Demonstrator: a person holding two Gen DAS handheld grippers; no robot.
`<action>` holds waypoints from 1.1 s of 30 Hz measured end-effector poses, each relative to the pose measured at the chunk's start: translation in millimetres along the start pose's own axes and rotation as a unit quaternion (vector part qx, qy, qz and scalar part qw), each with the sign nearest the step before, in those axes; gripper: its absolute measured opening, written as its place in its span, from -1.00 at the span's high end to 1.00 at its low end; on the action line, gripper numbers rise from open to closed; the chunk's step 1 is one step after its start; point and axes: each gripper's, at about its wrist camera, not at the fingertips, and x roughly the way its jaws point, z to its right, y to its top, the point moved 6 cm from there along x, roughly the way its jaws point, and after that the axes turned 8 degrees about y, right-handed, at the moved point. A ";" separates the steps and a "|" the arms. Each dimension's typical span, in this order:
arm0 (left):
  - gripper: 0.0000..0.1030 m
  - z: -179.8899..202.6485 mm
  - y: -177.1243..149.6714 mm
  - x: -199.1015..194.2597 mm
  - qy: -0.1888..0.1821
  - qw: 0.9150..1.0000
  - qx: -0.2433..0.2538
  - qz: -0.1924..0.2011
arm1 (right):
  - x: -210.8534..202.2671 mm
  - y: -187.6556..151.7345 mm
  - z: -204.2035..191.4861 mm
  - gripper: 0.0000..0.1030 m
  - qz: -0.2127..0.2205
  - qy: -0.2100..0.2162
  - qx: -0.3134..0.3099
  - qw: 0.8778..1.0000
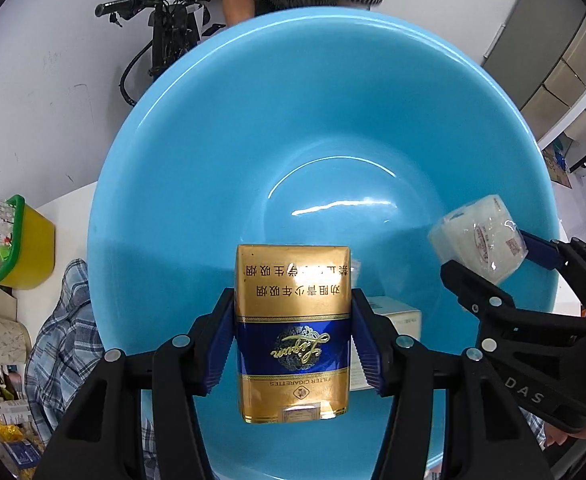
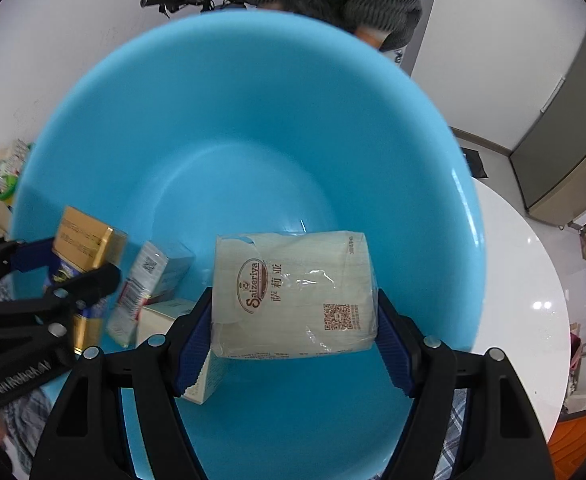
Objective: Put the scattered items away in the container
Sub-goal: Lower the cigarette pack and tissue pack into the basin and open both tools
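1. Blue plastic fills both views: a wide basin (image 1: pixel 293 120) stands on a white table (image 2: pixel 525 280), and both grippers point down into it.
2. Left gripper (image 1: pixel 293 340): its jaws stand partly apart, clamped on a gold and blue cigarette pack (image 1: pixel 293 332). The blue pads (image 1: pixel 221 340) press the pack's two long sides, and the pack stands upright between them, its print upside down in the left wrist view.
3. That pack hangs over the near part of the basin, above the floor.
4. Right gripper (image 2: pixel 295 328): its jaws are set wider and are clamped on a tissue pack (image 2: pixel 293 292) in clear wrap. The pads (image 2: pixel 193 340) press its two short ends, and the pack lies crosswise between the fingers.
5. The tissue pack is held over the basin's inside, clear of the wall.
6. Seen from the left wrist, the right gripper (image 1: pixel 489 248) comes in from the right edge with the tissue pack (image 1: pixel 477 240) at its tip.
7. Seen from the right wrist, the left gripper (image 2: pixel 69 256) comes in from the left edge with the cigarette pack (image 2: pixel 85 244).
8. Small white boxes (image 2: pixel 149 280) already lie in the basin, between the two grippers.
9. A yellow bin (image 1: pixel 25 248) with a green rim stands on the table left of the basin.
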 end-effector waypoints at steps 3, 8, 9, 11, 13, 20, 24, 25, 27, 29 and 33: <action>-0.11 0.5 0.4 -1.4 0.005 1.000 0.005 0.008 | -0.1 -0.7 -5.7 -0.40 0.003 -0.006 -0.015 1.000; -0.19 -1.0 2.2 -0.4 -0.007 1.000 -0.006 0.002 | -3.5 -2.8 -10.5 -0.40 0.003 -0.007 -0.023 1.000; -0.28 -1.5 2.9 -1.1 -0.011 1.000 -0.009 0.003 | -4.3 -3.6 -10.2 -0.40 0.002 -0.006 -0.023 1.000; -0.48 -2.9 4.2 -3.7 -0.013 1.000 -0.013 0.009 | -6.2 -5.7 -8.8 -0.40 0.001 -0.008 -0.024 1.000; -0.54 -2.5 4.9 -9.2 -0.013 1.000 -0.014 0.021 | -7.6 -8.0 -6.3 -0.40 0.000 -0.009 -0.021 1.000; -0.54 10.2 -1.0 -12.5 0.006 1.000 0.019 0.015 | -12.6 -16.6 -3.3 -0.40 -0.003 -0.011 -0.023 1.000; -0.54 22.3 -3.8 -7.5 0.024 0.999 0.048 0.008 | -13.6 -23.4 -6.0 -0.40 -0.011 -0.020 -0.045 0.999; -0.54 25.3 -4.4 -6.4 0.029 0.998 0.055 0.005 | -13.5 -25.5 -6.5 -0.40 -0.016 -0.024 -0.052 0.998; -0.54 29.2 -6.2 -3.2 0.035 0.997 0.073 -0.004 | -14.2 -29.5 -7.1 -0.40 -0.025 -0.030 -0.063 0.997; -0.54 32.7 -7.4 -2.5 0.041 0.995 0.086 -0.009 | -15.5 -33.1 -7.9 -0.40 -0.030 -0.027 -0.070 0.997; -0.54 36.6 -8.6 -4.8 0.045 0.995 0.094 -0.011 | -17.8 -40.4 -10.4 -0.43 -0.043 -0.018 -0.077 0.996</action>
